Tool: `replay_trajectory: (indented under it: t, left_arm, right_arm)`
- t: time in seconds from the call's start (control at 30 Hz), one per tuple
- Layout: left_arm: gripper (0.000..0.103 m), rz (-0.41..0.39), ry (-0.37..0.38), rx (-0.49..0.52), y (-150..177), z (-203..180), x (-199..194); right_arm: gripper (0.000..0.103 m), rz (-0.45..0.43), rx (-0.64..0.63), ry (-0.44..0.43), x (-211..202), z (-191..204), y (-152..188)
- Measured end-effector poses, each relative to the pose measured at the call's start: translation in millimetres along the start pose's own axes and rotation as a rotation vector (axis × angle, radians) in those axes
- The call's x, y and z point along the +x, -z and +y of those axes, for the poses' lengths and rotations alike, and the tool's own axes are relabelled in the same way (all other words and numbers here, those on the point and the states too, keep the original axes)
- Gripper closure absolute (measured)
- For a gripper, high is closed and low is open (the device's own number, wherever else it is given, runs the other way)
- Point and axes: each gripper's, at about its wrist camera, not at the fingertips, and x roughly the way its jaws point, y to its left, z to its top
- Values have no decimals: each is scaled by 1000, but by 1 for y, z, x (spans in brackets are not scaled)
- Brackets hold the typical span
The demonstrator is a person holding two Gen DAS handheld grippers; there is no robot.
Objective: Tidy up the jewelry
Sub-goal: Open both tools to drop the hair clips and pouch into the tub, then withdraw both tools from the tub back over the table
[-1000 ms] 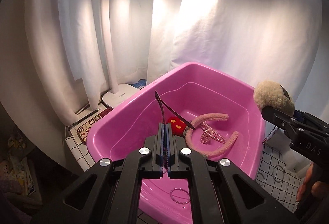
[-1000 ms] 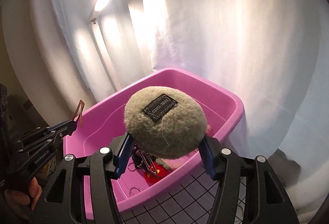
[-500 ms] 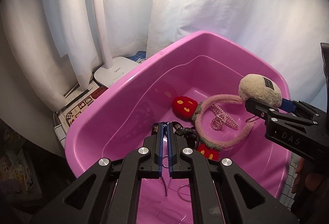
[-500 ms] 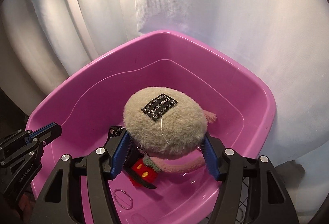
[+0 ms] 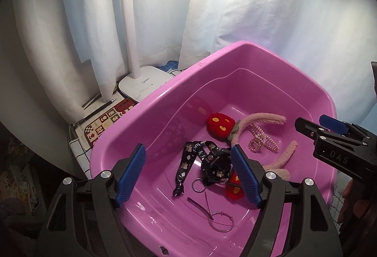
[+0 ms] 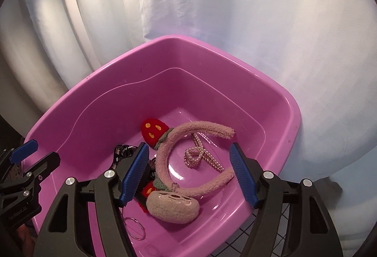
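Observation:
A pink tub point(image 5: 165, 101) holds the jewelry. My left gripper point(image 5: 188, 174) hangs over its near side, jaws opening, nothing between the pads. On the floor below lie a thin metal hair clip point(image 5: 199, 206), a hoop point(image 5: 221, 221) and a black printed strap point(image 5: 207, 158). My right gripper point(image 6: 188, 174) is over the tub's right side, jaws also opening and empty. The beige plush charm point(image 6: 173, 204) lies free under it. It rests against the pink fuzzy headband point(image 6: 165, 158) with red strawberries point(image 6: 154, 131), beside a pearl clip point(image 6: 200, 155). Each gripper shows in the other view: the right gripper point(image 5: 314, 122), the left gripper point(image 6: 37, 158).
White curtains hang close behind the tub. A white lamp base point(image 5: 143, 87) with its pole stands at the tub's left, next to a patterned card point(image 5: 103, 125). The table has a grid cloth point(image 6: 235, 245). A person's hand point(image 5: 353, 205) shows at the right edge.
Both grippers came down over the tub. The left jaws opened wide and the thin clip now lies on the tub floor. The right jaws spread and the plush charm dropped in.

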Motion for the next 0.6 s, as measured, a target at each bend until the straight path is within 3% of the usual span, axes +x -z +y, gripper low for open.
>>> replay_trajectory:
  t: [0.1, 0.6]
  left_arm:
    - [23, -14, -12, 1, 2, -1, -6]
    - [20, -55, -27, 8, 19, -8, -42]
  right_arm:
    - [35, -6, -2, 2, -3, 2, 2]
    - [35, -113, -13, 12, -60, -1, 30]
